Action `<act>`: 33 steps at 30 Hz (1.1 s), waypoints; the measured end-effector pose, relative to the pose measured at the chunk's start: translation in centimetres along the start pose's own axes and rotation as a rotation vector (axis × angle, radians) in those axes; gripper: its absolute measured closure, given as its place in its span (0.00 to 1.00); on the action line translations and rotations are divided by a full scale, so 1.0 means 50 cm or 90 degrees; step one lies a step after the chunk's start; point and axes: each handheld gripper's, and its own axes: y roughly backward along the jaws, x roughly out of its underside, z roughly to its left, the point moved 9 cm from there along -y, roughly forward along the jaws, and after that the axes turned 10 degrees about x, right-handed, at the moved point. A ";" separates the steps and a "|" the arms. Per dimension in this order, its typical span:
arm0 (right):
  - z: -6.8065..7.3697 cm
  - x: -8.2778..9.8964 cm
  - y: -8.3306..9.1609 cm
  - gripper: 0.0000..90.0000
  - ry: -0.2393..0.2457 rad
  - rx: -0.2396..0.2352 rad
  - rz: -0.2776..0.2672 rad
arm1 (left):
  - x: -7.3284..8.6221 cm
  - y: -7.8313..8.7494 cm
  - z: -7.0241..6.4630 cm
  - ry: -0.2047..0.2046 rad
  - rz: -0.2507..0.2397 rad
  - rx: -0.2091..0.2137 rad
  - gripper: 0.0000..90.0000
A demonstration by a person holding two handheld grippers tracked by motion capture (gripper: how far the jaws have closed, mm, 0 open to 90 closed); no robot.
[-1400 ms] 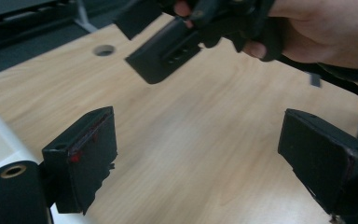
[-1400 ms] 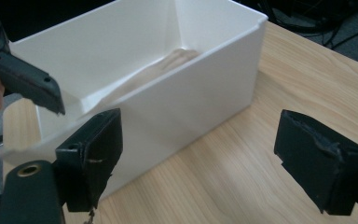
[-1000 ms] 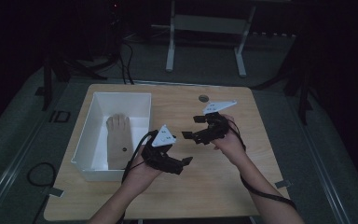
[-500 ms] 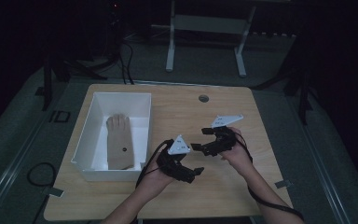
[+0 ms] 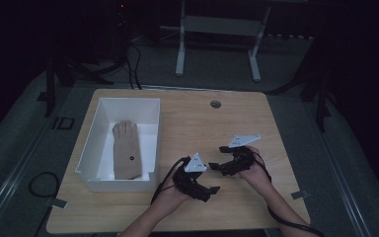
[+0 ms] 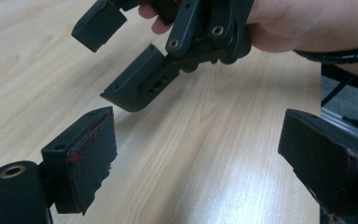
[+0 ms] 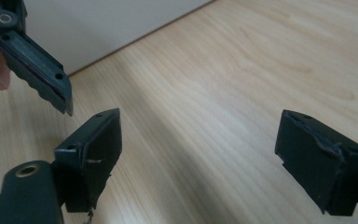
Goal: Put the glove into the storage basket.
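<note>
Both grippers sit low over the near right of the table (image 5: 237, 118), jaws apart and empty: the left gripper (image 5: 212, 190) and right gripper (image 5: 216, 159) face each other closely. The glove (image 5: 127, 150) lies in the white bin (image 5: 98, 129) at far left. Their tips could collide if either hand drifts inward

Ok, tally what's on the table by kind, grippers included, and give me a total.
Grippers: 2, left and right, both open and empty
White bin: 1
Tan glove lying in the bin: 1
Total: 4
</note>
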 end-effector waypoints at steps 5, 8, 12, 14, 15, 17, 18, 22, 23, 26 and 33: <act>-0.004 0.024 0.000 0.16 -0.003 0.005 0.000 | 0.016 -0.015 -0.002 0.002 -0.001 0.004 0.13; -0.005 0.040 0.001 0.16 0.001 0.001 0.003 | 0.027 -0.025 -0.006 0.005 -0.001 0.016 0.13; -0.007 0.061 0.005 0.16 0.004 0.002 0.007 | 0.039 -0.039 -0.015 -0.003 0.002 0.026 0.13; -0.009 0.071 0.009 0.16 0.005 0.005 0.009 | 0.043 -0.043 -0.019 -0.006 0.000 0.030 0.13; -0.009 0.076 0.010 0.16 0.005 0.005 0.009 | 0.045 -0.045 -0.020 -0.005 0.000 0.032 0.13; -0.009 0.087 0.014 0.16 0.007 0.008 0.014 | 0.049 -0.049 -0.022 -0.003 -0.002 0.035 0.13; -0.010 0.092 0.016 0.16 0.009 0.010 0.017 | 0.051 -0.050 -0.022 -0.003 -0.002 0.036 0.13; -0.015 0.111 0.024 0.16 0.006 0.014 0.020 | 0.059 -0.059 -0.026 -0.009 0.000 0.037 0.13; -0.016 0.115 0.027 0.16 0.002 0.015 0.020 | 0.061 -0.061 -0.028 -0.008 0.001 0.039 0.13; -0.022 0.131 0.036 0.16 -0.010 0.017 0.017 | 0.069 -0.069 -0.030 -0.011 0.012 0.041 0.13; -0.031 0.160 0.057 0.16 -0.021 0.028 0.013 | 0.077 -0.076 -0.035 -0.030 0.015 0.037 0.13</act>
